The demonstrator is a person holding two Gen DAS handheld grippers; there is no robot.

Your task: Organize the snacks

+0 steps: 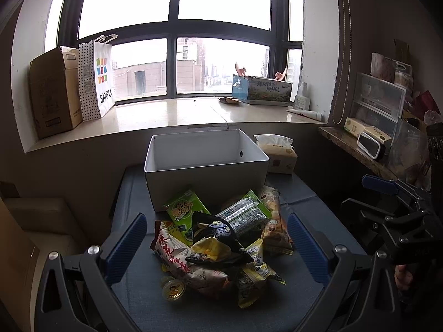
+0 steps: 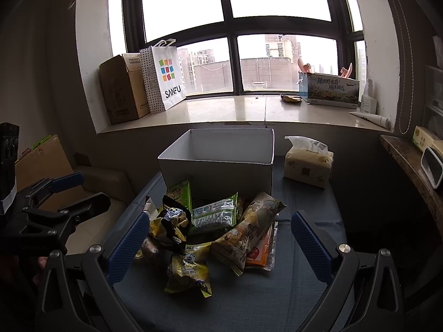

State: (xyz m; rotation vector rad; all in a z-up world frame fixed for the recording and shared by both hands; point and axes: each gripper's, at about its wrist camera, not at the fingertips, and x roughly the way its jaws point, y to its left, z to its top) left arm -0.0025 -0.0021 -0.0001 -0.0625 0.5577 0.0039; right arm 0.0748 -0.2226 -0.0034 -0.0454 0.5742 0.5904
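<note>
Blue-clothed table (image 1: 277,312) below a wide window, snack pile (image 1: 221,243) before white box (image 1: 205,177), both jaws released

Both views backlit by the window (image 1: 177,27): sky blown out white, no detail in the upper panes. Interior dim, walls and corners near black, heavy vignette at the fisheye edges. Strong barrel distortion, window frame and windowsill (image 1: 166,116) bow visibly. Sill shows soft glare from daylight. Snack pile (image 1: 221,243) is lit from behind, wrappers catch small highlights, near sides in shade. Centre focus is acceptable; edges are soft and muddy. No motion blur visible.
</note>
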